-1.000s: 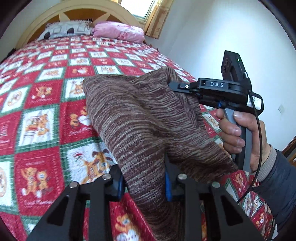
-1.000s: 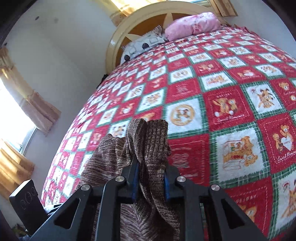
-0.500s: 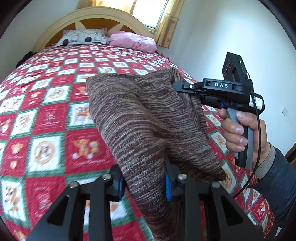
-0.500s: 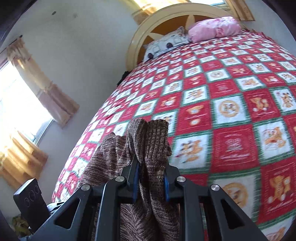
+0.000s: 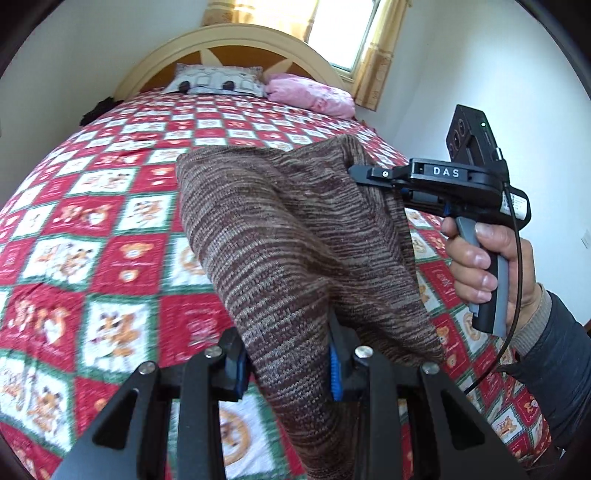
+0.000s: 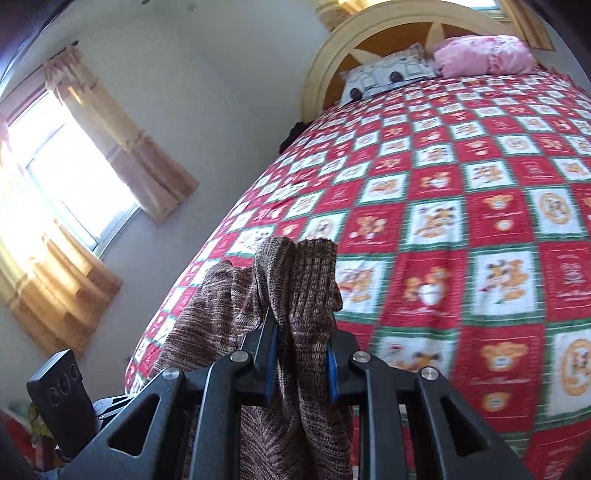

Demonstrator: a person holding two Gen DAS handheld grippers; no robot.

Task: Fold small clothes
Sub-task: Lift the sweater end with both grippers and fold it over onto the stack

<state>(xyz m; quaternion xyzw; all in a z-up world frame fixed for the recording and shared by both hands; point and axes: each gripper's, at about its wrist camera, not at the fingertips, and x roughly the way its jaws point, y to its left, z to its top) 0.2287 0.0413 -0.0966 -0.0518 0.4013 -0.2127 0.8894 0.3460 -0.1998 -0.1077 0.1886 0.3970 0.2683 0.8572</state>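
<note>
A wide bed fills both views, covered by a quilt of red and white squares edged in green, each square printed with teddy bears or small emblems. At the far end stands a cream arched headboard with an orange-brown panel and pale spokes. Against it lie a pale patterned pillow with dark spots on the left and a pink pillow on the right. A dark bundle sits at the far left edge of the bed beside the headboard. The walls are white; a bright window with yellow curtains is set behind the headboard at the far right, and in the right wrist view a second sunlit window with tan curtains opens in the left wall. Above the near part of the bed a brown and cream striped knit garment is held up off the quilt, sagging between two holds. The left hand-held gripper is clamped on the garment's lower fold, its blue pads pressing the knit from both sides. The right hand-held gripper is likewise closed on a bunched upper edge, with the fabric standing up past its fingers and draping down to the left. In the left wrist view the person's right hand wraps that tool's grey handle, a dark sleeve behind it.
</note>
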